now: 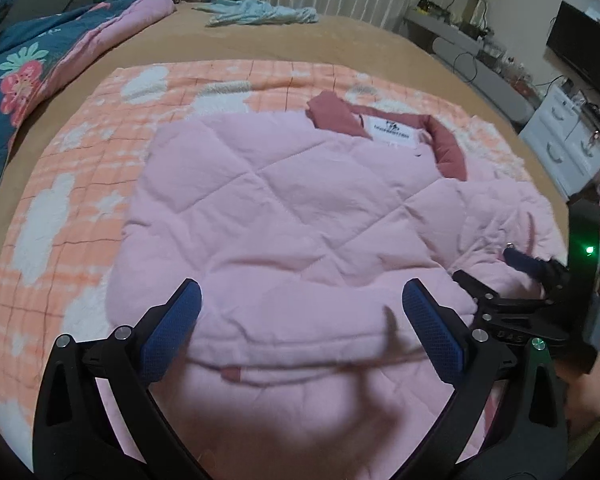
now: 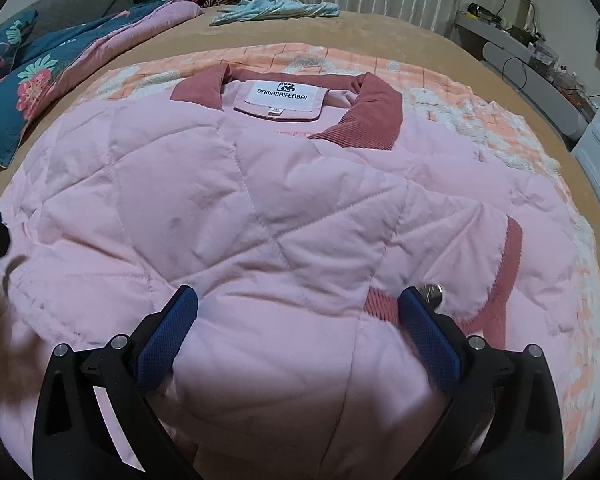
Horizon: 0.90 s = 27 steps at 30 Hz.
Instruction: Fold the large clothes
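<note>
Pink quilted jacket [image 2: 260, 208] lies under both spread claws, left [image 1: 300, 328] and right [image 2: 298, 328].

Pink jacket [image 2: 260, 208] hem blurred, cut off below.

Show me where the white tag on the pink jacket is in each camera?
Left wrist: the white tag sits upper right of centre, inside the dark pink collar.
Right wrist: the tag sits top centre.
Shared landmark: the light blue cloth behind.

The jacket [image 2: 284, 208] lies on a blanket [image 1: 76, 184] (collar [image 2: 376, 108] farthest) between both spread claws.
</note>
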### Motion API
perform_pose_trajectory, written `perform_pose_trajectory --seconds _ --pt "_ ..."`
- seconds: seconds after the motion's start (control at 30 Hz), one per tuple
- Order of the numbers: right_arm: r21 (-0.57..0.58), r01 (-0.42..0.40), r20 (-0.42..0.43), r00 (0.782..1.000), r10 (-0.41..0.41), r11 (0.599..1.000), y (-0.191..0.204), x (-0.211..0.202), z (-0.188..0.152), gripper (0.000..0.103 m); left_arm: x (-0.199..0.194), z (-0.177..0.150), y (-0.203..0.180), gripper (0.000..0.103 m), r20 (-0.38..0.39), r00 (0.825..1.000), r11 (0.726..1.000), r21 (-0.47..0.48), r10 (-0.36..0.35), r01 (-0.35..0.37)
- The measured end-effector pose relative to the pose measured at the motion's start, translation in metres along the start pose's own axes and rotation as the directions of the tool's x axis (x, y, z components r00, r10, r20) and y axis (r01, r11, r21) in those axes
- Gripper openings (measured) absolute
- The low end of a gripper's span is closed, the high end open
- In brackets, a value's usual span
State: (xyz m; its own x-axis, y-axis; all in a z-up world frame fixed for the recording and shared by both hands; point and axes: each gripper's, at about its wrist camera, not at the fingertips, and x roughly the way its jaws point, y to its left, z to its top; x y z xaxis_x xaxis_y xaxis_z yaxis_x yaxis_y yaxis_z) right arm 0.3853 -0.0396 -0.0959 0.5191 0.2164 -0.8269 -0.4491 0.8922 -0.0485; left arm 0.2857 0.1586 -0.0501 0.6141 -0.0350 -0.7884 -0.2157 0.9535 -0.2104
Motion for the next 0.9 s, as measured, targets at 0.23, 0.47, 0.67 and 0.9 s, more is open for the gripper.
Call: perform_pose_trajectory --seconds 0.23,0.47,0.67,0.9 --pt "0.031 -0.049 0.048 0.998 0.048 0.998 -0.002 -0.033 -0.026 0.099 -0.024 -0.008 0.012 0.095 0.019 1.000 1.000 -0.030 -0.005 0.005" --pt "0.089 -0.147 0.160 0.978 0.131 0.985 -0.011 -0.092 -0.045 0.099 -0.042 -0.019 0.013 0.095 0.033 0.999 0.998 -0.053 -0.028 0.030" --pt "0.107 -0.164 0.200 0.970 0.141 0.981 -0.016 -0.135 -0.058 0.099 -0.064 -0.025 0.002 0.095 0.061 0.997 0.998 -0.037 -0.053 0.055" --pt "0.134 -0.173 0.244 0.960 0.137 0.976 -0.025 -0.172 -0.069 0.099 -0.086 -0.031 -0.009 0.095 0.082 0.994 0.997 -0.027 -0.073 0.075"
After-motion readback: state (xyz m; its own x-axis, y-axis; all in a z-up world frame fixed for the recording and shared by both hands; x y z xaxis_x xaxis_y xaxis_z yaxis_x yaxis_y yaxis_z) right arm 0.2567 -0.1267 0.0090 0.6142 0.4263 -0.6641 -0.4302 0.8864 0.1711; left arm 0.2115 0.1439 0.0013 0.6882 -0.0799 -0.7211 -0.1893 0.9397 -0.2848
